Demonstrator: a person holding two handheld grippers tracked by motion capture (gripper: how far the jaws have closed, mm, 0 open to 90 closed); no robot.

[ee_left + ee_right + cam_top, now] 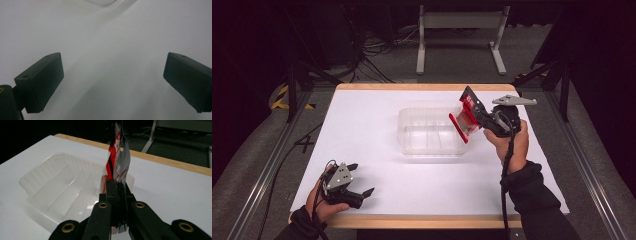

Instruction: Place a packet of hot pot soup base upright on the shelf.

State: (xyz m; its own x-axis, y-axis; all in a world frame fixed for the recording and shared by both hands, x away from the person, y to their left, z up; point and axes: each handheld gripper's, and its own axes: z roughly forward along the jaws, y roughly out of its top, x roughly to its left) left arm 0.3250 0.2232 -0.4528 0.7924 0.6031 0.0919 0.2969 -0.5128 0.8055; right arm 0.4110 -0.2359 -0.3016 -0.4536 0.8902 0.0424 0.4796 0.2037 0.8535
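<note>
Table (362, 130): white top, wooden edging along far and near sides, set on a grey floor (452, 50) among dark cables (372, 55) and a pale metal frame (460, 30) beyond the far edge.

Clear plastic tray (422, 132): open-topped, ribbed floor, resting near the middle of the table, slightly toward the far edge and the right side.

Red-and-black packet (465, 119): flat, glossy, with white lettering too blurred to read; held tilted above the right end of the tray, upper end leaning toward the far edge. In the right gripper view, packet (118, 152) standing up from between the jaws, over the tray (50, 185).

Right gripper (476, 119): in the right hand (510, 142), raised over the table beside the right end of the tray, jaws closed tight on the lower part of the packet; grey three-cornered plate on top, cable trailing down along a dark sleeve (534, 195). Same gripper (119, 191) seen pinching the packet with no gap.

Left gripper (360, 179): in the left hand (324, 202), low at the near left corner of the table, well apart from the tray, jaws spread wide with nothing between. In the left gripper view (112, 72), both black jaws far apart over bare white tabletop.
</note>
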